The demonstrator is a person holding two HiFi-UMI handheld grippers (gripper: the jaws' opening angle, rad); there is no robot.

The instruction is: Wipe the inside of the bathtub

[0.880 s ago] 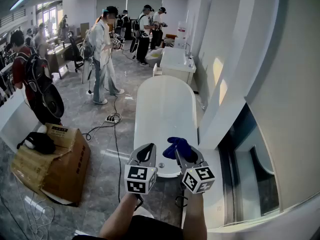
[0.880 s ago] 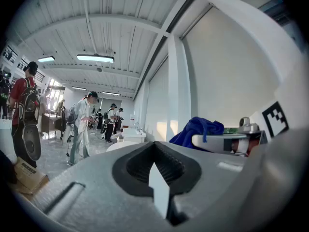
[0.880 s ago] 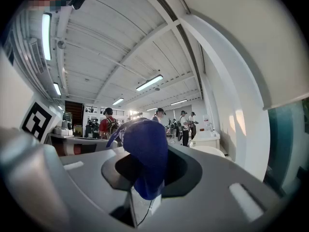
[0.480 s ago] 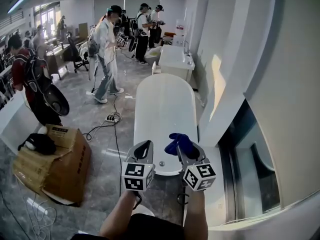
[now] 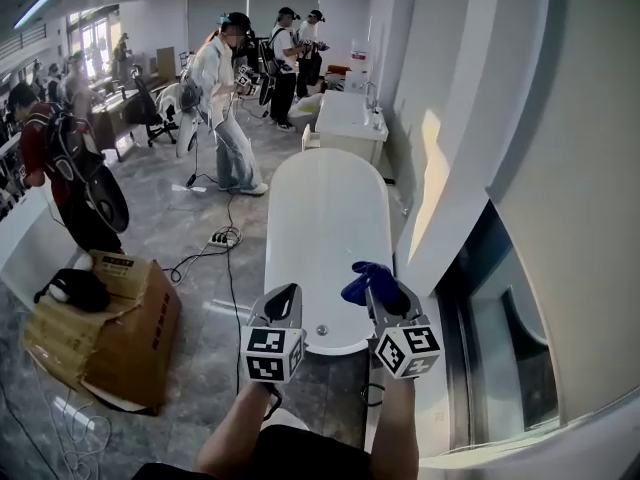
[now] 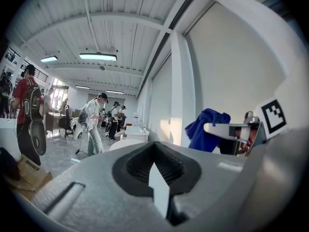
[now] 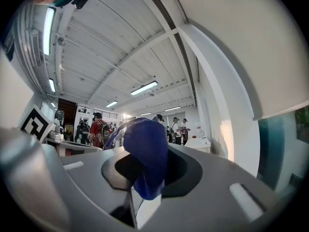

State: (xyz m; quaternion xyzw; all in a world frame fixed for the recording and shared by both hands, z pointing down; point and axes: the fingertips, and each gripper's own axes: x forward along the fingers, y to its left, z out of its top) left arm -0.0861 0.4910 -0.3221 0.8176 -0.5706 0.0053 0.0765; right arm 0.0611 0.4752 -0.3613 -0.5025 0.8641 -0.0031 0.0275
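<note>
Right gripper (image 5: 386, 296) was clamped on a bunched blue cloth (image 5: 371, 279), which stuck up out of its jaws and hung in the air over the near right rim of the white bathtub (image 5: 326, 203). Beside it, the left gripper (image 5: 281, 303) had its jaws pressed together on nothing and hovered over the tub's near end, just left of the drain fitting (image 5: 321, 330). The cloth touched no part of the tub. By my reckoning the wiping had not yet started: the rag was picked up and ready, and the whole inside, from the near end to the far curve, was left to do. A cardboard box (image 5: 118, 320) sat on the floor to the left, and several people (image 5: 225, 108) stood at the far end.
</note>
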